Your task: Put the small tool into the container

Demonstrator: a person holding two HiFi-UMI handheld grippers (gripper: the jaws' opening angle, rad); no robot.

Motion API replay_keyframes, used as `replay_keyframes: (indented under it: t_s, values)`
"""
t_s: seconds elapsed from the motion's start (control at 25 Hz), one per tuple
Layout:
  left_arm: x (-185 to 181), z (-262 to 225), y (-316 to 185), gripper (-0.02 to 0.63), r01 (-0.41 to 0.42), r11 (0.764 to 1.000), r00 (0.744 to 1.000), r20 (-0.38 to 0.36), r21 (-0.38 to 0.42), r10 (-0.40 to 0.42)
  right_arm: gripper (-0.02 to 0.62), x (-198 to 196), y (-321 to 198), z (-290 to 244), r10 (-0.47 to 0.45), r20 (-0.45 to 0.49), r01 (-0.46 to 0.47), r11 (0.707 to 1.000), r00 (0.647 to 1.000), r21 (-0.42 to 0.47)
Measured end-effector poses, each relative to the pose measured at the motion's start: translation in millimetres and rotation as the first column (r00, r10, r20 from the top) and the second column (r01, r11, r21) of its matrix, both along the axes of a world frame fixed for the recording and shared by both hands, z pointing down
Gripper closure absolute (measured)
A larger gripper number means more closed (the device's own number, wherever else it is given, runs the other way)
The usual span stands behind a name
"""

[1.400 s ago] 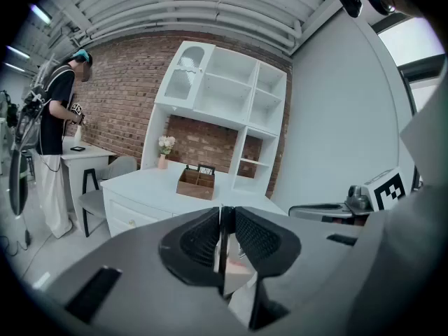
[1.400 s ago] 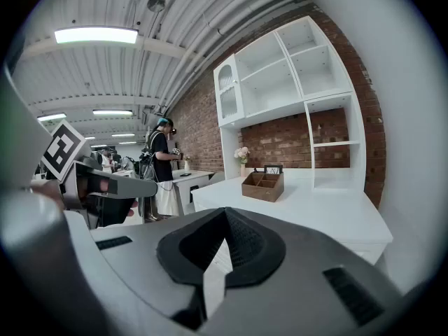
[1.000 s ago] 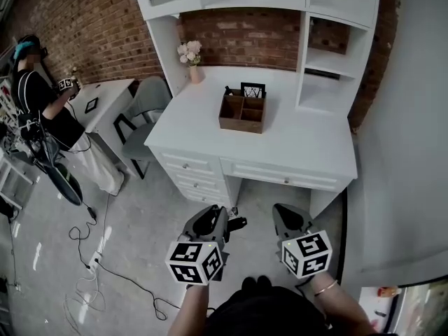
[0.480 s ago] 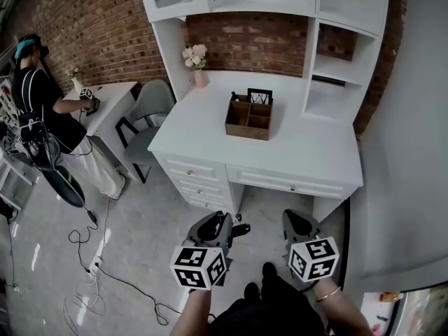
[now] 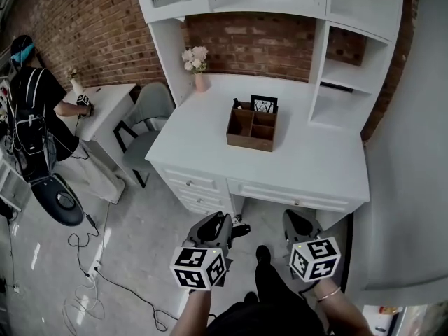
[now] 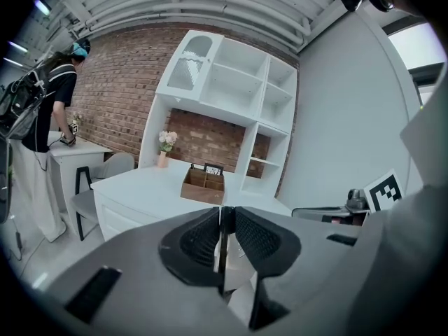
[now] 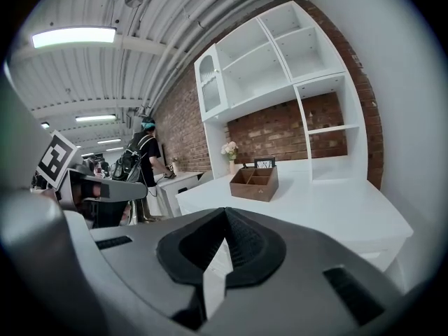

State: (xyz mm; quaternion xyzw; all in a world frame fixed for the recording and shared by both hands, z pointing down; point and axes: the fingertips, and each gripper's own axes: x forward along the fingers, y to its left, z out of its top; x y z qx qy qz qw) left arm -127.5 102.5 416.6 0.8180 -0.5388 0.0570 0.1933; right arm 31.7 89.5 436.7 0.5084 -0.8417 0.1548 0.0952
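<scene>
On the white desk stands a brown wooden container with several compartments, also in the left gripper view and the right gripper view. My left gripper hangs low in front of the desk, shut on a thin dark small tool whose end sticks out to the right. In its own view the jaws press on a thin dark strip. My right gripper is beside it, shut with nothing in it. Both are well short of the container.
A pink vase of flowers and a black picture frame stand on the desk near the container. White shelves rise above it. A grey chair, a person at a side table and floor cables are at left.
The desk has drawn slightly nearer and shifted right in the head view. Both grippers keep their places and states. The person at left has turned towards the side table.
</scene>
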Motion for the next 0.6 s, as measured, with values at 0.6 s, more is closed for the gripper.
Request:
replay_keyframes:
  t_s: [0.6]
  values:
    - [2,3,-145,0.531,0.048,0.999,0.999,0.015,-0.019,-0.047,0.591,-9,-148,8,-0.066,0.016,0.066,0.997,0.998,-0.028]
